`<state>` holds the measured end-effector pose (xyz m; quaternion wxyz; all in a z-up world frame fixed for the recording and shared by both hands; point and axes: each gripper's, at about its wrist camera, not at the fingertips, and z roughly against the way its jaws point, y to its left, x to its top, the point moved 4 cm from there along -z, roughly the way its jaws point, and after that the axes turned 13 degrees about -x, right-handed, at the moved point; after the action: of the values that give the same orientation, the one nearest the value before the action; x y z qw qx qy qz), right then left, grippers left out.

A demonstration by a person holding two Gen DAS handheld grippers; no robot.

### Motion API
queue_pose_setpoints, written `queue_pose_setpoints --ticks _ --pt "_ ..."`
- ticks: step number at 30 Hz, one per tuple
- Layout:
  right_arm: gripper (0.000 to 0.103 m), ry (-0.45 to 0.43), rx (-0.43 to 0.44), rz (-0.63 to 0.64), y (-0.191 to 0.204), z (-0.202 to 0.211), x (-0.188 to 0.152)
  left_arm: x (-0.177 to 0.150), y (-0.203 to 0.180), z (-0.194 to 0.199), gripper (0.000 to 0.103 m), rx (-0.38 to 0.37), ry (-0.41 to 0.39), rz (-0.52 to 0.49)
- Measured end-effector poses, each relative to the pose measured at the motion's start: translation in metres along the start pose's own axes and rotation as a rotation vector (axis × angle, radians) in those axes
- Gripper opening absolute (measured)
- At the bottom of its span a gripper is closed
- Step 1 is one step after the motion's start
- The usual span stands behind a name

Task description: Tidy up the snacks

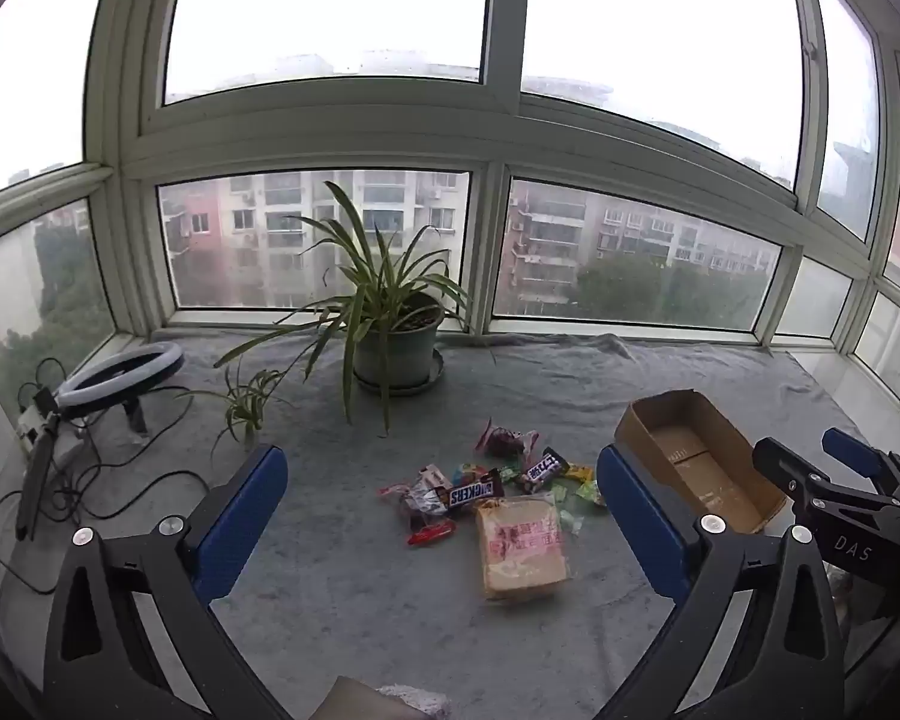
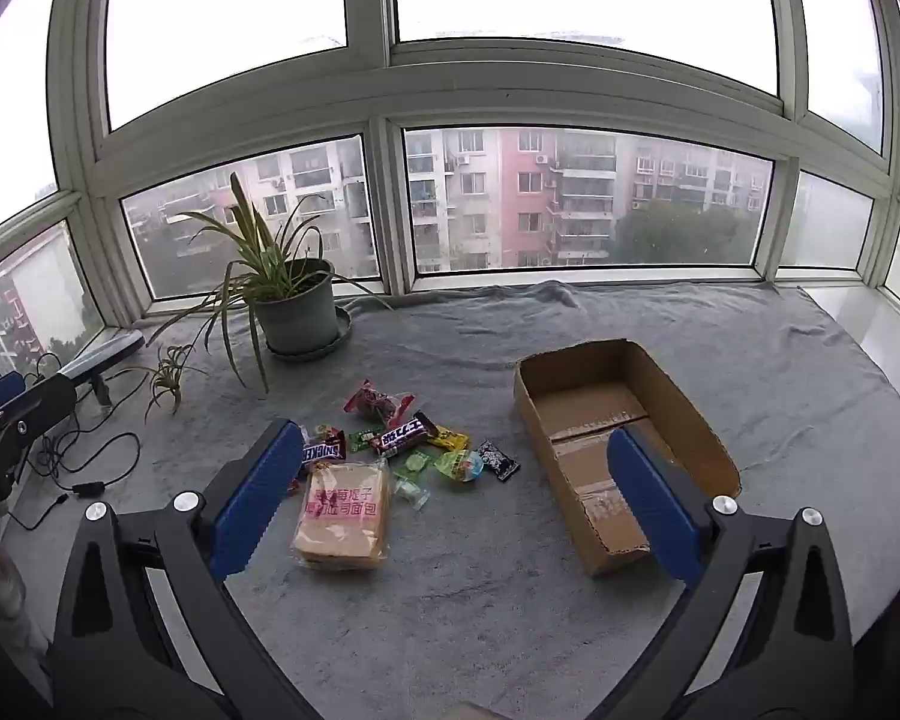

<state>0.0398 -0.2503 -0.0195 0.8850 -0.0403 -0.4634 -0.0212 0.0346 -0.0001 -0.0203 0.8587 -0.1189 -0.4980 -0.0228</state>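
Note:
A heap of snacks lies on the grey cloth: a bagged bread loaf (image 1: 521,546) (image 2: 343,513) with pink lettering, a Snickers bar (image 1: 475,492) (image 2: 324,451), a dark chocolate bar (image 1: 545,468) (image 2: 403,434), a red packet (image 1: 504,439) (image 2: 377,403) and several small green candies (image 2: 459,464). An open, empty cardboard box (image 1: 699,459) (image 2: 621,447) stands to their right. My left gripper (image 1: 441,483) hovers open above the heap. My right gripper (image 2: 456,468) hangs open between heap and box. Neither holds anything.
A potted plant (image 1: 396,342) (image 2: 299,306) stands at the back by the window. A ring light (image 1: 123,378) with trailing cables (image 1: 78,492) lies at the left. White sill (image 2: 888,336) borders the cloth on the right.

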Motion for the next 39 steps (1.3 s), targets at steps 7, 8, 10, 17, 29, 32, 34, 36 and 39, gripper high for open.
queue_pose_setpoints --ticks 7,8,10,17,29,32,34,36,39 --pt "0.103 0.004 -0.005 0.005 0.001 -0.001 -0.002 -0.005 0.004 -0.001 0.102 -0.028 0.021 0.020" --pt "0.103 0.003 -0.007 0.007 0.003 -0.001 -0.001 -0.006 0.005 -0.004 0.102 -0.024 0.021 0.022" --pt "0.103 0.001 -0.008 0.009 0.006 -0.001 -0.001 -0.004 0.002 -0.001 0.102 -0.024 0.015 0.015" --pt "0.103 -0.001 -0.009 0.008 0.002 -0.001 -0.004 -0.003 0.003 -0.004 0.102 -0.021 0.022 0.021" --pt "0.103 0.011 -0.015 0.018 0.004 -0.002 -0.007 -0.005 0.003 -0.006 0.102 -0.025 0.026 0.024" --pt "0.103 0.017 -0.016 0.014 0.004 -0.003 -0.008 -0.005 0.003 -0.007 0.102 -0.028 0.028 0.021" --pt "0.103 0.015 -0.018 0.015 0.004 -0.003 -0.008 -0.005 0.002 -0.008 0.102 -0.029 0.031 0.019" --pt "0.103 0.017 -0.019 0.014 0.004 -0.004 -0.008 -0.005 0.001 -0.009 0.102 -0.031 0.032 0.017" --pt "0.103 0.020 -0.020 0.013 0.003 -0.006 -0.010 -0.005 -0.001 -0.009 0.102 -0.036 0.036 0.012"
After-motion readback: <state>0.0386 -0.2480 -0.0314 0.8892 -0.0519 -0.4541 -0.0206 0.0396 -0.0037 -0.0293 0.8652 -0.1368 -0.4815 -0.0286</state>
